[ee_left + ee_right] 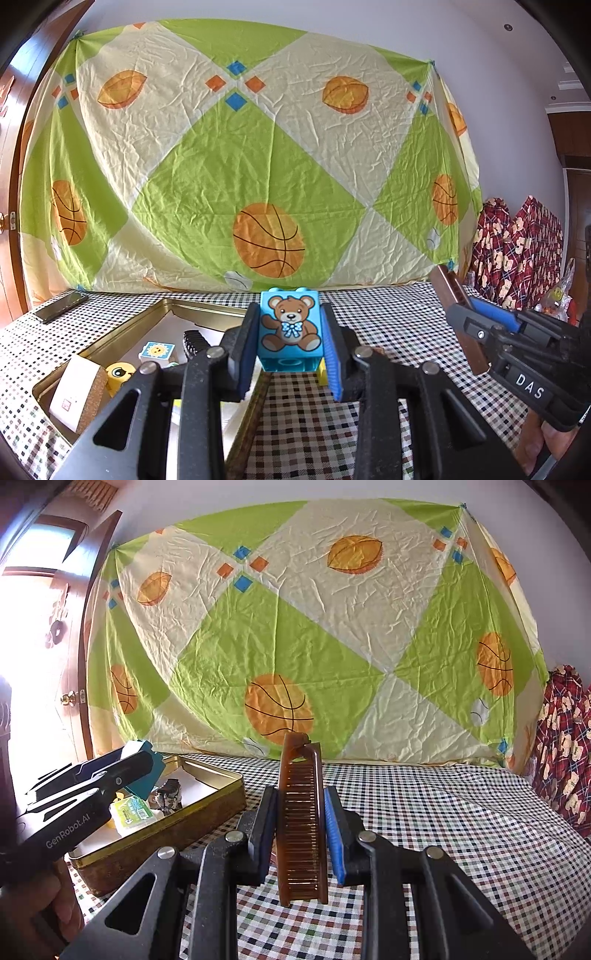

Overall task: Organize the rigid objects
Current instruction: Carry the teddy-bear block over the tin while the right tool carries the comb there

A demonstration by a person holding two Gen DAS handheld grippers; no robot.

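The left gripper (291,354) pinches a blue bear block (290,326) upright above the checked table (399,332), lifted ready for the gold tin (122,332) at its nine o'clock; the right gripper (301,834) clamps a brown comb (301,812) edgewise, probably tin-bound too.

Both grippers: black plastic bodies, silver pivot screws, blue ribbed pads. Left gripper (291,347) side reads "GenRobot.AI" in white; right gripper (301,827) carries a "DAS" label.
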